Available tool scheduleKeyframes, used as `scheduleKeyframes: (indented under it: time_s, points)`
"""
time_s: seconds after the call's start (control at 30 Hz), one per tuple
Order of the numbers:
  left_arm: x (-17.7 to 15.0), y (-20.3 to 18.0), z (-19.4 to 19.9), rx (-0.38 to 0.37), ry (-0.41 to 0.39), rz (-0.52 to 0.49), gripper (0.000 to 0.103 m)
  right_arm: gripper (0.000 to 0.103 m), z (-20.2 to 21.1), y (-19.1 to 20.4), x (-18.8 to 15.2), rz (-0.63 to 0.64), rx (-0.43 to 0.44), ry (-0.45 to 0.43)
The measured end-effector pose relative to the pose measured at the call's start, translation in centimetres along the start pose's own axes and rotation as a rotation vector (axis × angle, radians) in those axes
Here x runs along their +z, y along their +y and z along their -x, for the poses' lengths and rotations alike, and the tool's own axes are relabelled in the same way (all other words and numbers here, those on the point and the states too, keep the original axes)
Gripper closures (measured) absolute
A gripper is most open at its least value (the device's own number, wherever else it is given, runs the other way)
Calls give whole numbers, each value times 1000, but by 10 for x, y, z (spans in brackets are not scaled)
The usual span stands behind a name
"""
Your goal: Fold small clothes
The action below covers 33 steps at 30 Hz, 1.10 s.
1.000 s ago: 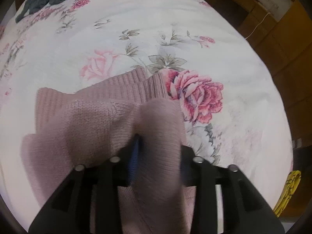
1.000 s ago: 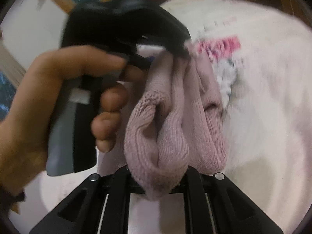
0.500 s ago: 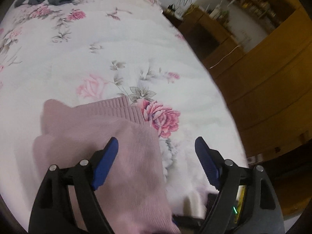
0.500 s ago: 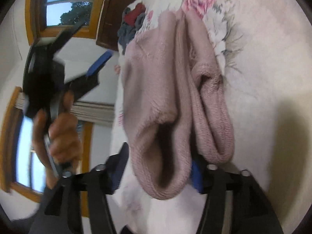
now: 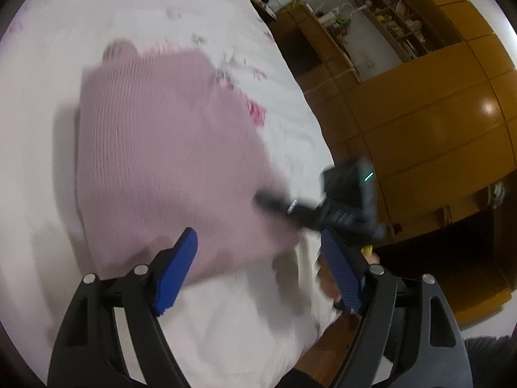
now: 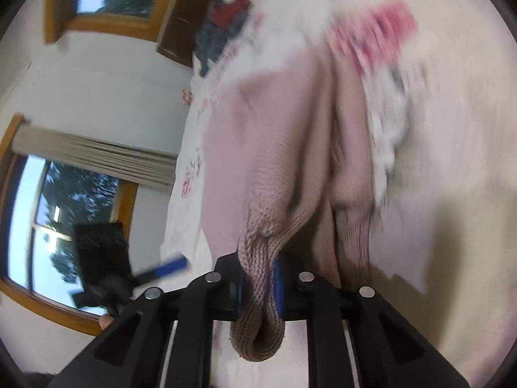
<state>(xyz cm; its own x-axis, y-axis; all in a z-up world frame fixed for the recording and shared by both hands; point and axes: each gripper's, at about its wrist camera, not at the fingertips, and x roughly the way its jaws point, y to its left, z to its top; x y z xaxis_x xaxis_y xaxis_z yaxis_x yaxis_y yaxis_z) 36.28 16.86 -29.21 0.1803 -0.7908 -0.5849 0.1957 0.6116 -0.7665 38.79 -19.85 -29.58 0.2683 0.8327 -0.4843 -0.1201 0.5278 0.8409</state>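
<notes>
No text, label, brand or number can be read in either view. The shelf items (image 5: 392, 22) far right in the left wrist view are too small and blurred to show lettering, and the green light (image 5: 368, 177) on the right gripper's body is a plain bar, not a character.

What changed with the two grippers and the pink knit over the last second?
The left gripper let go of the pink knit garment; it was clamped on a fold and now hangs open above the garment, pulled back toward the near edge of the floral bedsheet. The garment now lies flatter on the sheet. The right gripper stays shut on the knit edge.
</notes>
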Motion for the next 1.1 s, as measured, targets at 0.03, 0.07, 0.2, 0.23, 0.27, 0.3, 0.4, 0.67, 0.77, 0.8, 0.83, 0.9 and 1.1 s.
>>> scheduleKeyframes:
  time_s: [0.03,0.07,0.2,0.23,0.27,0.3,0.4,0.67,0.77,0.8,0.83,0.9,1.1]
  points:
    - [-2,6,-8,7,12,15,26,89,2,1,1,8,-15,-6]
    - [-5,14,-17,18,27,37,26,89,0,-3,1,9,-59,-3]
    - [-13,39,-44,16,64,120,27,86,-21,-27,-6,-60,-79,83]
    - [-13,40,-43,3,60,128,27,80,-18,-27,-6,-68,-48,80]
    - [-9,41,-40,-13,55,137,28,71,-13,-28,-4,-77,-18,67]
    - [-7,40,-36,-37,47,144,28,65,-7,-31,-1,-89,6,54]
    - [18,29,-19,-91,-6,113,28,55,9,-41,19,-124,37,15]
    - [124,36,-12,-49,-129,90,28,76,-8,-28,38,-79,-28,31]
    - [135,81,-33,35,-96,198,46,76,-15,-35,33,-72,-48,41]
    - [136,90,-37,52,-91,220,53,76,-16,-35,34,-71,-46,45]
    - [137,94,-37,49,-101,228,54,74,-16,-35,36,-67,-47,46]
    - [138,92,-33,9,-110,235,48,63,-8,-28,47,-55,-47,-5]
    - [134,91,-29,-23,-122,219,45,43,-16,-36,95,-112,-63,-74]
